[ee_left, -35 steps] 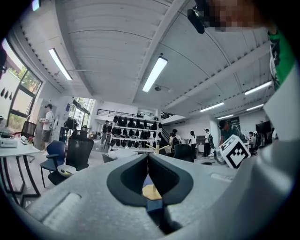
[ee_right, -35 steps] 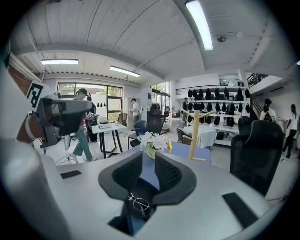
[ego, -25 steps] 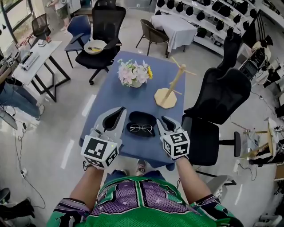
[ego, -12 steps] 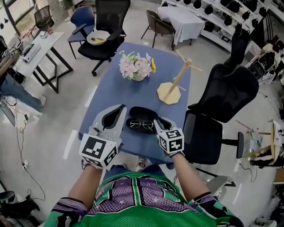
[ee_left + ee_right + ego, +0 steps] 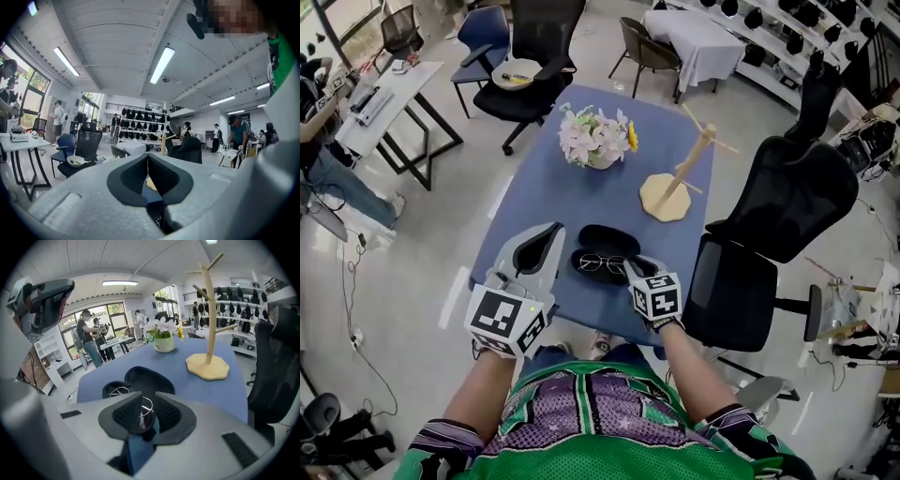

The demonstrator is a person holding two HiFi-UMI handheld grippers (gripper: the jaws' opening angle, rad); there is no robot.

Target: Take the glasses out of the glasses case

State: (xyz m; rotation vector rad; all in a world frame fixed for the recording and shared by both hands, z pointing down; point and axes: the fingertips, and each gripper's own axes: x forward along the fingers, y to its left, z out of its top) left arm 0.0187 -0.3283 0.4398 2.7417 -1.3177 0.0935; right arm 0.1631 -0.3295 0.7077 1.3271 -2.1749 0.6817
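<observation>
One black oval glasses case (image 5: 611, 242) (lid open); one thin wire-frame glasses (image 5: 601, 264); one pink flower bouquet (image 5: 596, 137); one wooden branched stand (image 5: 676, 190).

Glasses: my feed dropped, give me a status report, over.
Left gripper shut, empty, beside the case. Right gripper jaws shut on glasses rim. Glasses not yet lifted, lying in open case. Nothing blocking the lift.

Glasses case (image 5: 609, 242) on table (image 5: 553, 197), near edge; glasses (image 5: 602, 265) in it. Right gripper (image 5: 630, 265) at case's right end, jaws around glasses' end. Left gripper (image 5: 548, 232) just left of case. Flowers (image 5: 598, 139) behind, wooden stand (image 5: 675, 187) behind-right, chair (image 5: 778, 202) right of table.
</observation>
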